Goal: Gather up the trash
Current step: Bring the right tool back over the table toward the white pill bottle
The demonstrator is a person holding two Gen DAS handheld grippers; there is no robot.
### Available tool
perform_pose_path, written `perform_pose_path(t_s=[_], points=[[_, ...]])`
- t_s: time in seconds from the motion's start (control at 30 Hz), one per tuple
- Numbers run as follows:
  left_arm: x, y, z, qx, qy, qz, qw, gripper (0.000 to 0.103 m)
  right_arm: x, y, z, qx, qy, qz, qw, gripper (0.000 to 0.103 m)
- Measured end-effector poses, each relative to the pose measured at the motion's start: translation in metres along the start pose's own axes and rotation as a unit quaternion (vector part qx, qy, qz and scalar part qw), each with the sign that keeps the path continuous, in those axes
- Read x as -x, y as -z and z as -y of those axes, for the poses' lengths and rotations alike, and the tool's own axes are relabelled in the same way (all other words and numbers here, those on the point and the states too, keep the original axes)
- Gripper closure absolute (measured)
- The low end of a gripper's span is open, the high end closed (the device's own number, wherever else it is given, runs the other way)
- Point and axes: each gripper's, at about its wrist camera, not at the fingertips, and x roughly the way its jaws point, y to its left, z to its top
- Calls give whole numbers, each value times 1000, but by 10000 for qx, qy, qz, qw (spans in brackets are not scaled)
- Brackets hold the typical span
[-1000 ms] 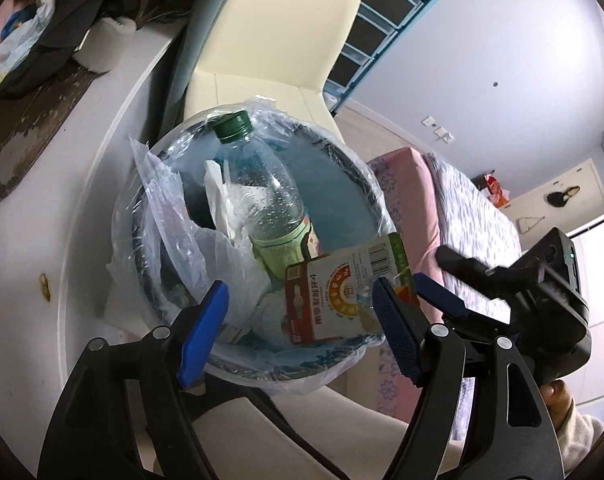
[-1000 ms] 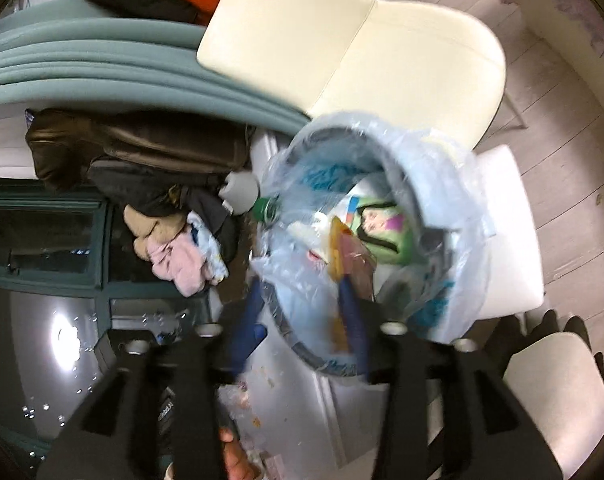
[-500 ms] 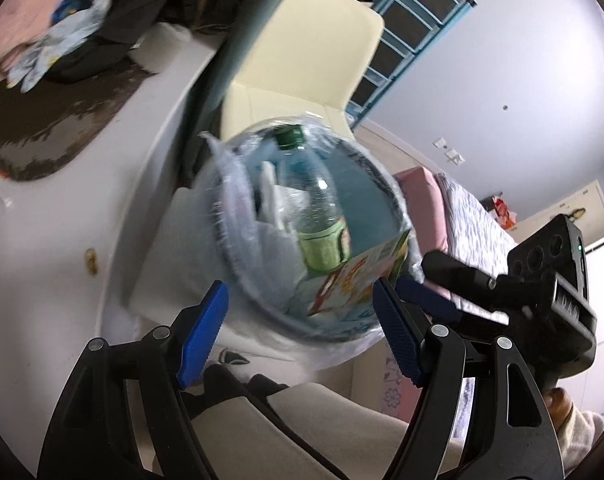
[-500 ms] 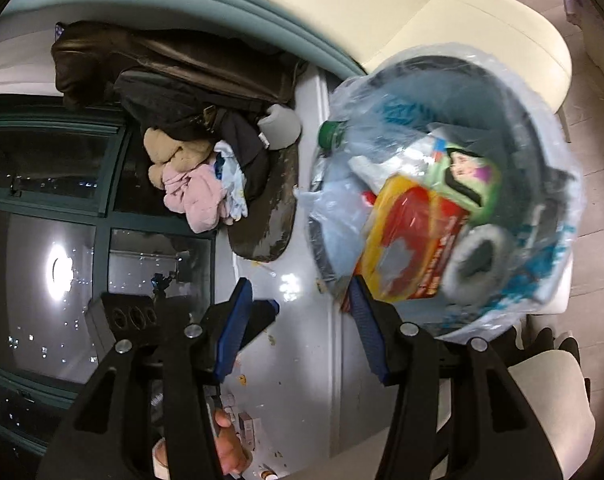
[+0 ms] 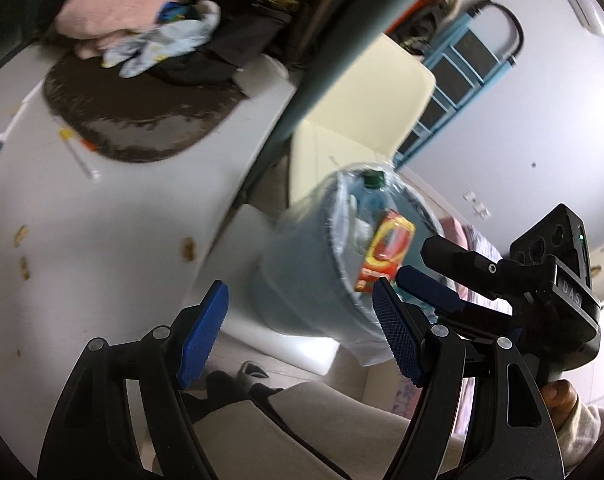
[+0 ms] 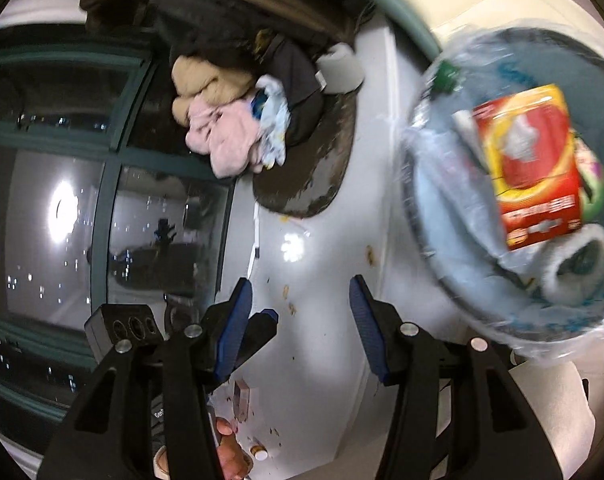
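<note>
A blue bin (image 5: 298,280) with a clear plastic liner stands beside the white table (image 5: 102,240). In it lie a red and yellow carton (image 5: 386,256), a clear bottle with a green cap (image 5: 372,179) and crumpled paper. My left gripper (image 5: 300,336) is open and empty, pulled back just short of the bin's side. The right gripper (image 5: 422,270) hovers at the bin's right rim. In the right wrist view my right gripper (image 6: 302,332) is open over the table (image 6: 322,240), with nothing between its pads. The bin (image 6: 442,216) and carton (image 6: 530,164) are up to the right.
Crumbs (image 5: 188,248) and thin wrappers (image 5: 82,160) dot the table. A dark mat (image 5: 142,120) and a clothes pile (image 5: 142,20) lie farther back before a dark window (image 6: 62,200). A cream chair (image 5: 362,120) stands behind the bin, which rests on a white stool (image 5: 286,344).
Both grippers have drawn back from the bin and swung toward the table. The bin now shows smaller and farther right. Neither gripper's jaw width has changed.
</note>
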Motion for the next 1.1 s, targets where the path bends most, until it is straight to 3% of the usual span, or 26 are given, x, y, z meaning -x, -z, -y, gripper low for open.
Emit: perform_pose_path(t_s=[0.27,0.67,0.87,1.1], points=[[34,19,-41,267,-222,173,9992,31,-40,28,-29,252,22,-376,9990,54],[103,71,-122,550,-928,442,9932,27,-116,98,-78,550,37,-1039,9931,54],[126,98,-163,1051,-1085,517,9872,26,-157,130,-108,967,89,-1640,9817,54],[149,113,-199,1669,-1334,769,9739,26,-203,145,-133,1338,146,-2267,9646,54]])
